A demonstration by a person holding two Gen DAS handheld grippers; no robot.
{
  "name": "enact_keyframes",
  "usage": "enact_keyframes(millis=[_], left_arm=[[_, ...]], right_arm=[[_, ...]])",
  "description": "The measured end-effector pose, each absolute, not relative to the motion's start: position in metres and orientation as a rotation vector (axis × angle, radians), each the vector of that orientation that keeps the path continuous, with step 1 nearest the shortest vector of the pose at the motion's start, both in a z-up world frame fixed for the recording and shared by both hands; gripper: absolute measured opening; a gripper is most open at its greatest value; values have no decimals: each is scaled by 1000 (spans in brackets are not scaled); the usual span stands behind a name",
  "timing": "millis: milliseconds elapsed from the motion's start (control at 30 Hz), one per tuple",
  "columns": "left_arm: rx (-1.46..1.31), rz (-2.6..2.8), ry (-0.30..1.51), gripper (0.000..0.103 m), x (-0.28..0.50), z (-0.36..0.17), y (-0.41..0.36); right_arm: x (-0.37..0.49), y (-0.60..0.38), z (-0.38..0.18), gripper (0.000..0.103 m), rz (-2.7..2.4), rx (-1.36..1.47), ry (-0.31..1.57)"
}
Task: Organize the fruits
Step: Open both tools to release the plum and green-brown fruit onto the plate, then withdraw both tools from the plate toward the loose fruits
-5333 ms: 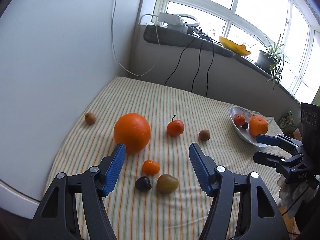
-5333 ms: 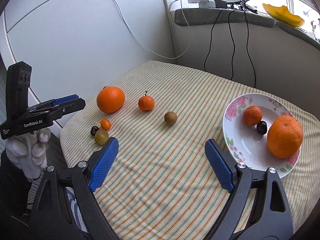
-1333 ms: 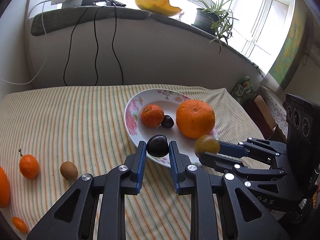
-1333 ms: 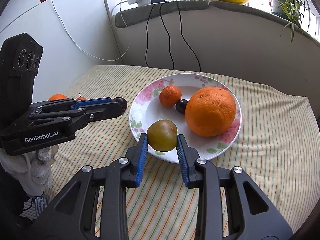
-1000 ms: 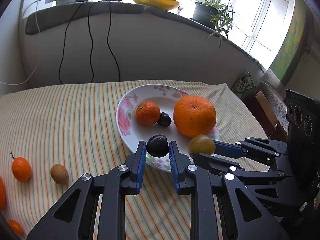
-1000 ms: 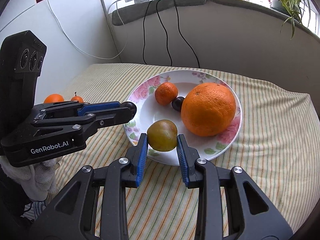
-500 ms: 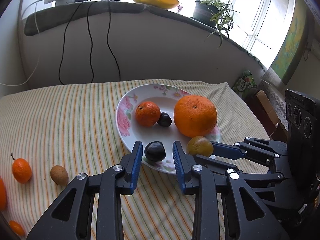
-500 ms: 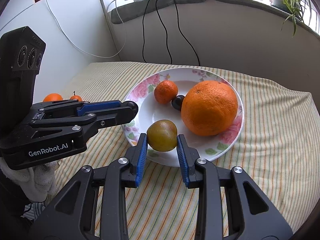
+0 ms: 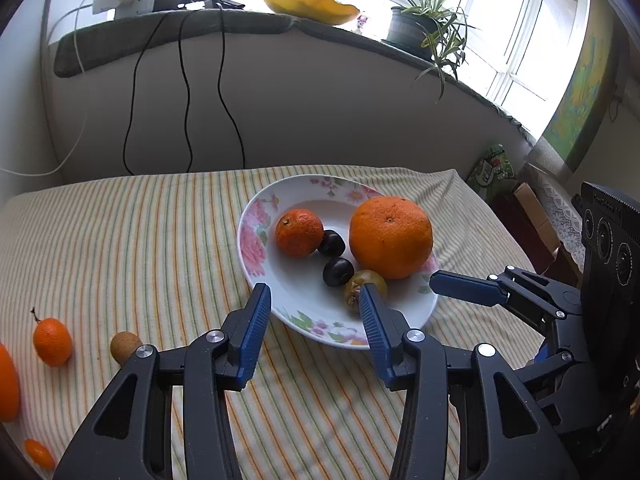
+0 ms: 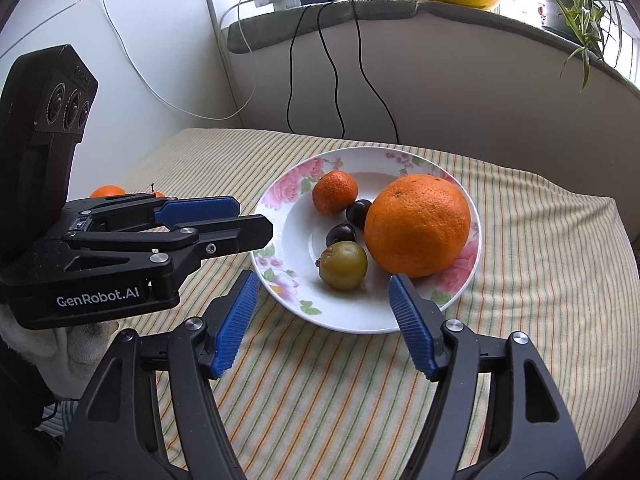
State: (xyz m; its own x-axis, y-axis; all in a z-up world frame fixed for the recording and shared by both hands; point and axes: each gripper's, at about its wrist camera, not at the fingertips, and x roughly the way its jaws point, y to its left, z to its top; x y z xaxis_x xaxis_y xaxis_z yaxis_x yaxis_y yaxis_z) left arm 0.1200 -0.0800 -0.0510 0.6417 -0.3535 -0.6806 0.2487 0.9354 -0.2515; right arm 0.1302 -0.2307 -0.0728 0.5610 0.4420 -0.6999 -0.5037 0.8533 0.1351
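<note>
On the striped cloth of the desk [image 9: 120,240] sits a flowered plate [image 10: 404,322]. It holds five fruits: a big orange [image 10: 418,224], a small tangerine [image 10: 335,193], two dark plums [image 10: 359,210] that sit between those two, and a green-brown fruit [image 10: 344,265] near the front rim.

At the bottom of the right wrist view, the right claw [image 10: 324,314] has just been opening and now stands wide. The green-brown fruit lies on the plate just beyond its blue pads [image 10: 236,320], and they do not touch it. The left claw [image 9: 316,326] has also just been opening and stands half wide, with nothing between its pads. The nearer plum [image 9: 338,272] rests on the plate past its tips.

Only the left wrist view shows the fruits off the plate, at the lower left of the frame: a tangerine with a stem [image 9: 52,342], a small brown fruit [image 9: 125,346], a tiny orange one [image 9: 39,454] and the edge of a large orange [image 9: 8,388].

Only the right wrist view shows a white gloved hand [image 10: 72,346] under the left claw, at the left of the frame.

Both views show a potted plant [image 9: 416,32] and a yellow dish [image 9: 312,2] on the window sill at the top.
</note>
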Motion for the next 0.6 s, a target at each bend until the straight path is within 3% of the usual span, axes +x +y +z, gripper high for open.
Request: enact_keyframes(millis=[167,600], left_arm=[[-136,-327,801,66,118,-49,-79],[-147,-299,787,66,107,-46,-68]], right_arm=[[129,-232,-71,82,546,-80,797],[124,-228,-65,89,546,-94,793]])
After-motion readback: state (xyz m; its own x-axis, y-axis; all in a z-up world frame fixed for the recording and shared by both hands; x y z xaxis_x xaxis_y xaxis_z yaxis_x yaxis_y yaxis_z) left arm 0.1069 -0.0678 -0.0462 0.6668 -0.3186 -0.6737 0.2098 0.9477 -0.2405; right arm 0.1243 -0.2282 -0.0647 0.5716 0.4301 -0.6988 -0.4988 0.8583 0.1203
